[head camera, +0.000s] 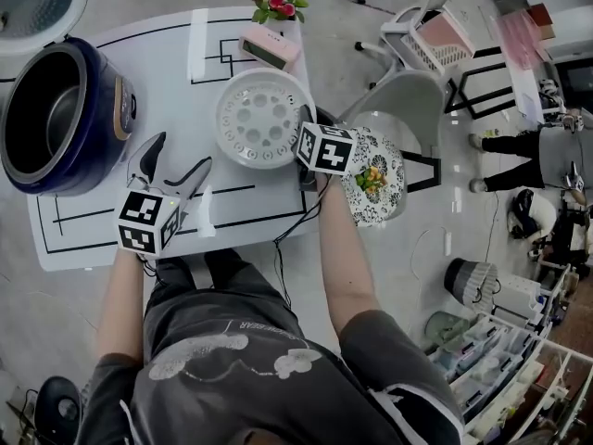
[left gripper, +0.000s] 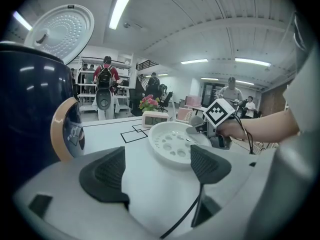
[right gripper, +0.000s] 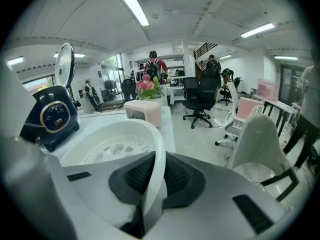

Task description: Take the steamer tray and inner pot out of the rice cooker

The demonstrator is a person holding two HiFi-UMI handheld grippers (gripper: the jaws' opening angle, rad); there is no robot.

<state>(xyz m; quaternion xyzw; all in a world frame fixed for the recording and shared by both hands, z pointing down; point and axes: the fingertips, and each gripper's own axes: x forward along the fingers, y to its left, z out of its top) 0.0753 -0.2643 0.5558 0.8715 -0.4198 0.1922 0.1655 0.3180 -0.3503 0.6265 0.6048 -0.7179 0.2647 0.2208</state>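
The dark blue rice cooker [head camera: 93, 109] stands open at the table's left, its lid [left gripper: 62, 29] raised and the metal inner pot [head camera: 46, 123] inside it. The white perforated steamer tray [head camera: 255, 119] sits on the table's middle. My right gripper [head camera: 306, 135] is shut on the tray's right rim, and in the right gripper view the rim [right gripper: 161, 159] is pinched between the pads of the right gripper [right gripper: 157, 179]. My left gripper [head camera: 176, 160] is open over bare table, between the cooker and the tray, with nothing between its jaws; the left gripper view shows the left gripper [left gripper: 155, 171] wide apart.
A pink clock [head camera: 269, 46] and a small flower pot [head camera: 278, 3] stand at the table's far edge. A grey chair [head camera: 398, 100] and a patterned plate [head camera: 375, 179] are just past the right edge. Black lines mark the tabletop [head camera: 111, 211]. People stand in the background.
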